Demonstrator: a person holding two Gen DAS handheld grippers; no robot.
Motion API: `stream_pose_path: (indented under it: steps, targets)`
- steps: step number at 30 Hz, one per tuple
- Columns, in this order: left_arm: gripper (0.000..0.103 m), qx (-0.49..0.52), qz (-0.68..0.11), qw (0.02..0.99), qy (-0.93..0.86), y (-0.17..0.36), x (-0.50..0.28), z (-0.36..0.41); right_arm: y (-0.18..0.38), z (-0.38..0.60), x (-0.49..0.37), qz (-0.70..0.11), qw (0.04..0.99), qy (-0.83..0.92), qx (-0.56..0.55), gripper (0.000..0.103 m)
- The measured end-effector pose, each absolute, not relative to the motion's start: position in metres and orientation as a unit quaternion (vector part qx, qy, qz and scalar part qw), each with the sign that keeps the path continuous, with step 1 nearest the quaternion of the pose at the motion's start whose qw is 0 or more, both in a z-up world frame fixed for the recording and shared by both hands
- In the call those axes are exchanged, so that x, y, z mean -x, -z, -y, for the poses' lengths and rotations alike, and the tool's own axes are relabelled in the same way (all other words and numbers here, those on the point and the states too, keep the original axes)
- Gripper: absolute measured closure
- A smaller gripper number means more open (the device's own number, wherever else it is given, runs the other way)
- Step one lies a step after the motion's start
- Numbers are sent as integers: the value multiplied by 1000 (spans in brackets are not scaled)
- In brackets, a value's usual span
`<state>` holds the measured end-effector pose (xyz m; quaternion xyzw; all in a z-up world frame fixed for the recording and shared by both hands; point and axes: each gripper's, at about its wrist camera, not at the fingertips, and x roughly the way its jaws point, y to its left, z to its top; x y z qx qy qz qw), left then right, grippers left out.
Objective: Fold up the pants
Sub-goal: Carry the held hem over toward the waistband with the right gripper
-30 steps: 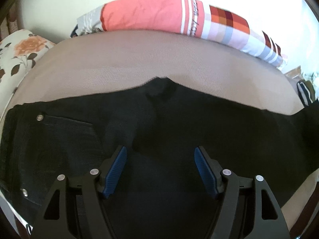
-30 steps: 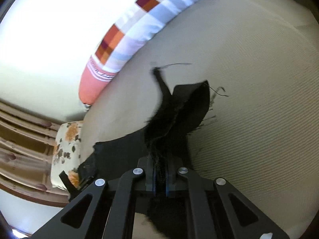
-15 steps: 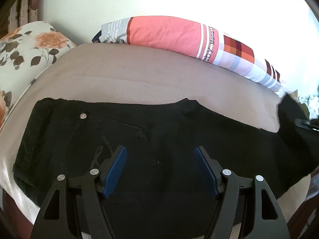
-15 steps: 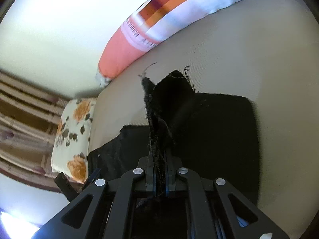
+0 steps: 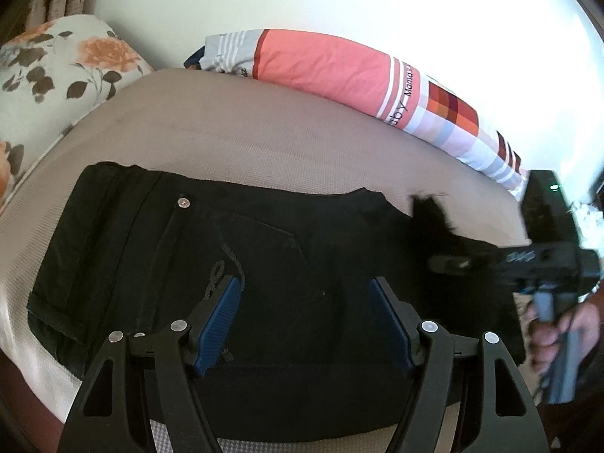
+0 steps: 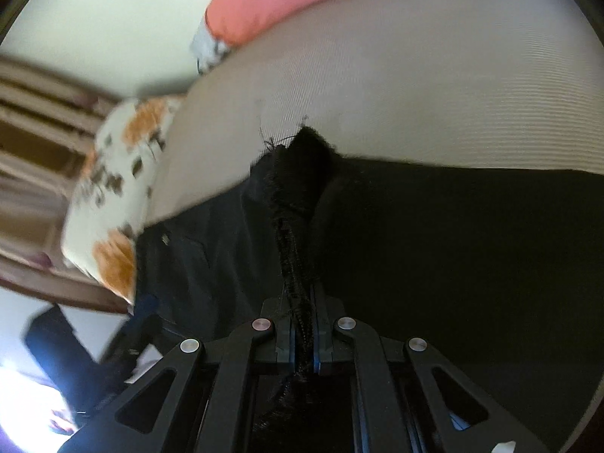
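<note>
Pants (image 5: 264, 264), black, lie spread flat across a beige bed (image 5: 264, 143) in the left wrist view, waistband toward the left and legs running right. A metal rivet (image 5: 184, 201) shows near the far edge by a pocket seam. The left hand-held gripper (image 5: 305, 321) hangs above the near middle of the pants, its blue-padded fingers (image 5: 222, 317) spread wide with only dark cloth seen between them; whether the tips touch the fabric cannot be told. At the right, the right hand-held gripper (image 5: 449, 262) comes in from the side, blurred, with a frayed leg end (image 5: 430, 211) standing up from its tip above the right part of the pants. A hand (image 5: 555, 332) grips its handle. Along the far edge of the bed lies a pink striped pillow (image 5: 332, 68); a floral pillow (image 5: 60, 68) sits at the far left.

In the right wrist view, the right hand-held gripper (image 6: 304, 343) is pressed together on a bunched strip of the pants (image 6: 453, 245), the frayed hem (image 6: 298, 151) rising straight ahead of the jaws. The rest of the pants fills the near and right part of the view, lying on the bed (image 6: 415, 75). The floral pillow (image 6: 124, 173) is at the left, the pink pillow (image 6: 279, 3) at the far side. The left hand-held gripper (image 6: 143, 309) shows dimly at the lower left, blurred.
</note>
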<state>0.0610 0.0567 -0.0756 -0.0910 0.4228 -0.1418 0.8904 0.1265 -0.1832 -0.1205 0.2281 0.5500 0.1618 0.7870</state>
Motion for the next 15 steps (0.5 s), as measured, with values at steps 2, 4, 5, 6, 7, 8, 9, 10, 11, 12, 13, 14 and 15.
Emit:
stream_pose_path:
  steps: [2, 4, 5, 6, 7, 8, 9, 10, 11, 12, 13, 14, 15]
  targets:
    - [32, 94, -424, 887, 154, 76, -61, -55, 125, 175, -128, -553, 785, -172, -220, 87]
    - [32, 96, -428, 884, 165, 76, -61, -52, 124, 175, -128, -548, 776, -189, -248, 74]
    - [32, 97, -431, 881, 172, 77, -61, -50, 123, 176, -127, -544, 773, -197, -259, 68]
    - [32, 101, -435, 876, 184, 77, -60, -47, 118, 177, -124, -537, 776, -199, -264, 68]
    - [32, 104, -437, 872, 192, 77, -60, -45, 114, 177, -122, -532, 781, -194, -262, 68]
    - [32, 107, -441, 868, 201, 78, -60, -42, 111, 180, -119, -526, 787, -191, -261, 68]
    - [32, 110, -446, 863, 209, 78, -61, -38, 105, 187, -112, -516, 792, -190, -265, 68]
    - [32, 112, -450, 859, 216, 79, -62, -35, 103, 192, -108, -513, 794, -185, -268, 67]
    - [32, 115, -457, 853, 225, 81, -63, -31, 102, 197, -104, -511, 797, -177, -270, 64]
    - [32, 119, -463, 847, 232, 83, -65, -28, 100, 205, -97, -507, 800, -166, -274, 63]
    - [32, 125, -472, 839, 239, 85, -68, -26, 98, 211, -92, -503, 802, -161, -279, 63]
    - [32, 133, -484, 828, 248, 88, -71, -24, 96, 219, -85, -499, 804, -156, -283, 63]
    - [32, 145, -499, 814, 260, 92, -74, -21, 94, 227, -76, -495, 807, -148, -287, 63]
